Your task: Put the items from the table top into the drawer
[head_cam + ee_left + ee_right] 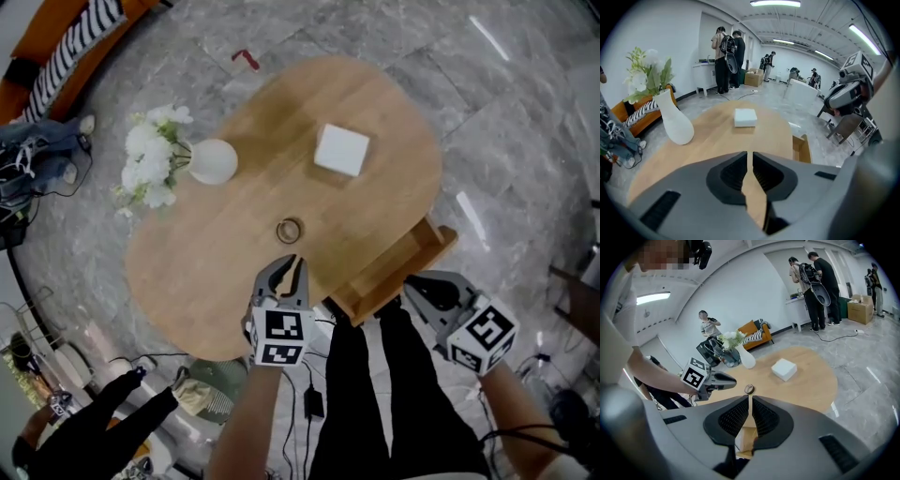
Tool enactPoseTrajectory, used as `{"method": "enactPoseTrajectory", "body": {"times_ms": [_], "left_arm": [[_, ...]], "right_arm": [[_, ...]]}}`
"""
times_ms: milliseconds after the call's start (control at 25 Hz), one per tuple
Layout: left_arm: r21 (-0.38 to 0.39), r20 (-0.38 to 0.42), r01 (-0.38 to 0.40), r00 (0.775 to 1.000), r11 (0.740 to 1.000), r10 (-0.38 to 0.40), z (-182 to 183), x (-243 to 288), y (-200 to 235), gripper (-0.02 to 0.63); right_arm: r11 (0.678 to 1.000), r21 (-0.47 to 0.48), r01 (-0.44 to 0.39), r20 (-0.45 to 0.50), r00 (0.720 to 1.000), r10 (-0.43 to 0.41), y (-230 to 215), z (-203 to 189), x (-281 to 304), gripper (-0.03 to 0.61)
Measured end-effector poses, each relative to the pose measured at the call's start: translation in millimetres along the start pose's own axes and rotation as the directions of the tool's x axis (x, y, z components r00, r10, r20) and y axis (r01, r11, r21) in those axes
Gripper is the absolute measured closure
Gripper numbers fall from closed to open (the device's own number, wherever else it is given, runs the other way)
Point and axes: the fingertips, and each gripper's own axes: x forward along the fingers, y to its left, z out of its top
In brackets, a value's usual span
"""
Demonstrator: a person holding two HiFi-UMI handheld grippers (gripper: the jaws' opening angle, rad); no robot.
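On the oval wooden table [206, 281] lie a white square box [341, 150] [745, 117] [783, 369] and a small ring-shaped roll [289, 230] [749, 389]. A wooden drawer [398, 272] [801, 147] stands pulled out at the table's near right edge. My left gripper [292, 261] [750, 153] is shut and empty, hovering at the near edge just short of the roll. Also shut and empty, my right gripper [412, 281] [750, 398] hangs beside the drawer's outer end. Each gripper shows in the other's view: the left gripper [729, 379], the right gripper [834, 101].
A white vase [214, 161] [676, 124] with white flowers stands on the table's left part. Cables and bags lie on the marble floor near my legs. An orange sofa [628, 112] is at the left, and several people stand far back by a counter.
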Motion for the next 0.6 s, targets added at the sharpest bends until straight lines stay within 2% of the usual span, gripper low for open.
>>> {"method": "enactPoseTrajectory", "body": {"times_ms": [360,600], "left_arm": [[0.037,-0.082,0.038,0.996,0.999,-0.035,-20.6,38.5,3.0,0.559],[0.097,-0.175,0.047,0.984,0.994,-0.029,-40.7,60.3,12.9,0.545]], "right_arm": [[0.999,0.020,-0.025,0.005,1.000,0.025,-14.5,-3.7,36.5,0.535],[0.998,0.029,-0.052,-0.004,0.999,0.053,-10.6,-6.9,54.6,0.535]]}}
